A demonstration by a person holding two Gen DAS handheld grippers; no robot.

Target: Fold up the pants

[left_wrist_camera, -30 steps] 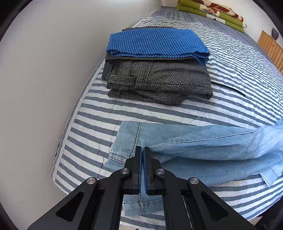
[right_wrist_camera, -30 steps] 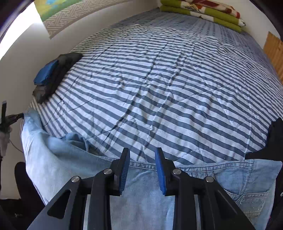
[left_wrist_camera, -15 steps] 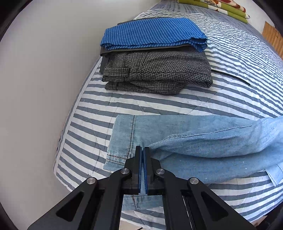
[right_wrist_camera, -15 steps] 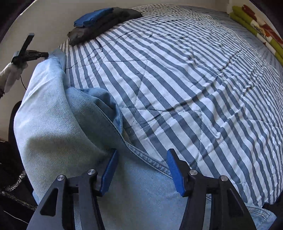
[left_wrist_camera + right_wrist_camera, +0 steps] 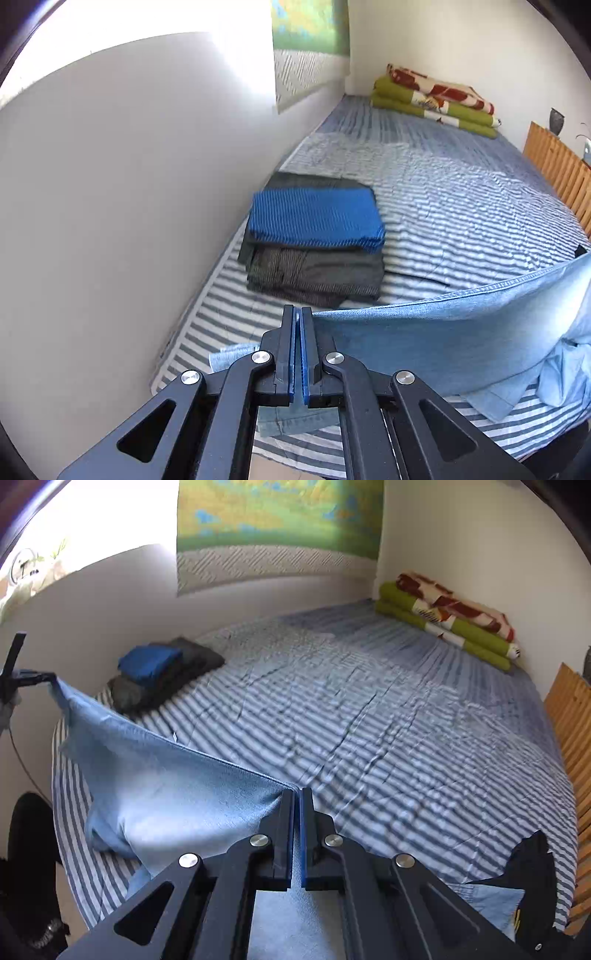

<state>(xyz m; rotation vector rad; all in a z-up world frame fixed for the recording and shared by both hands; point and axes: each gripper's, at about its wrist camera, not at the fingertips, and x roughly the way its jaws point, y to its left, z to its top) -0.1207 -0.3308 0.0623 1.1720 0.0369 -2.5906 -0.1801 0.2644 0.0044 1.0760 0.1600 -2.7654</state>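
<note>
Both grippers are clamped on the jeans (image 5: 166,797). I see my left gripper (image 5: 298,314) pinching one end of the upper edge, its pads pressed flat together on the denim. My right gripper (image 5: 297,795) pinches the other end of that edge, jaws fully closed. Between them the edge runs raised off the bed (image 5: 388,716), and the cloth below it sags to the near bed edge, where the rest lies bunched. Beyond the jeans on the left, near the wall (image 5: 110,221), sits a stack of folded clothes (image 5: 314,243). Wide bare striped cover lies ahead. Folded blankets (image 5: 454,624) lie at the far end, a wooden rail (image 5: 569,723) along the right side.
</note>
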